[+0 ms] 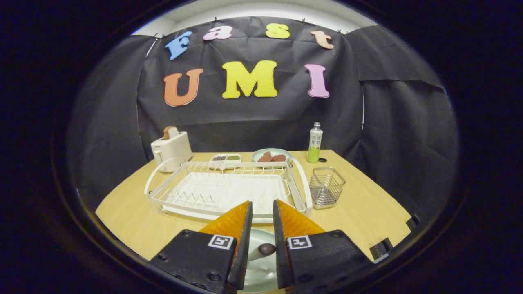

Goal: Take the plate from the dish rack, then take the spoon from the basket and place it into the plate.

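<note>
My gripper (262, 202) hovers over the table's near edge, its two orange fingers (233, 222) a narrow gap apart and pressing on nothing. Below them, seen through the gap, a pale plate (261, 271) lies on the table in front of the dish rack. In the plate rests the spoon (264, 250), a light handle with a dark rounded end. The white wire dish rack (222, 190) stands just beyond the fingertips with nothing in it. The small metal wire basket (326, 187) to the right of the rack looks empty.
At the back of the wooden table (367, 212) stand a white toaster (170, 150) with bread in it, a small two-part sauce dish (226, 157), a plate with brown food (271, 156) and a green drink bottle (314, 143).
</note>
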A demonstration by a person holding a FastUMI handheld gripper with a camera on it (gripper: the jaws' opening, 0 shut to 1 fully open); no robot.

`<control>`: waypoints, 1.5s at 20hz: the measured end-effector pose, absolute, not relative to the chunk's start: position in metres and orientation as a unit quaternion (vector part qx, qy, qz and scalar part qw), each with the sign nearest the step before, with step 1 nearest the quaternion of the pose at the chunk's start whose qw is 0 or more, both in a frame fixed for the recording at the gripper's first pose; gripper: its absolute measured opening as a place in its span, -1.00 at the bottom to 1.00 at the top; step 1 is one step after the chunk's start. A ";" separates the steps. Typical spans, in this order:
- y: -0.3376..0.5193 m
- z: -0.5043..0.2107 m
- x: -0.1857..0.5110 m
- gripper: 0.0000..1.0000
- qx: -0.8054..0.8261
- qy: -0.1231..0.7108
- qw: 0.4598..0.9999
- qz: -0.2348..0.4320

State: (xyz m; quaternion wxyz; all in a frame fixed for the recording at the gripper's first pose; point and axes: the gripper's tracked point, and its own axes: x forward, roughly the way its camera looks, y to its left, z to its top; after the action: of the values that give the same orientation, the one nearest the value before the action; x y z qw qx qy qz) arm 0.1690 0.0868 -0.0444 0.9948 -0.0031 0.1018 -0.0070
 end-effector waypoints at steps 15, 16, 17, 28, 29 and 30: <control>0.065 0.002 0.089 0.91 -0.062 0.011 0.998 -0.023; 0.065 -0.001 0.083 1.00 -0.063 0.009 0.998 -0.021; 0.065 -0.003 0.076 1.00 -0.063 0.007 0.998 -0.020; 0.027 0.006 0.019 1.00 -0.043 -0.043 0.998 -0.028; 0.022 0.007 0.015 1.00 -0.040 -0.047 0.998 -0.031; 0.020 0.007 0.013 1.00 -0.037 -0.049 0.998 -0.033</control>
State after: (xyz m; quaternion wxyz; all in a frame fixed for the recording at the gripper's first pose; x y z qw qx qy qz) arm 0.0132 0.0200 0.0071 0.9976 -0.0367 -0.0488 -0.0327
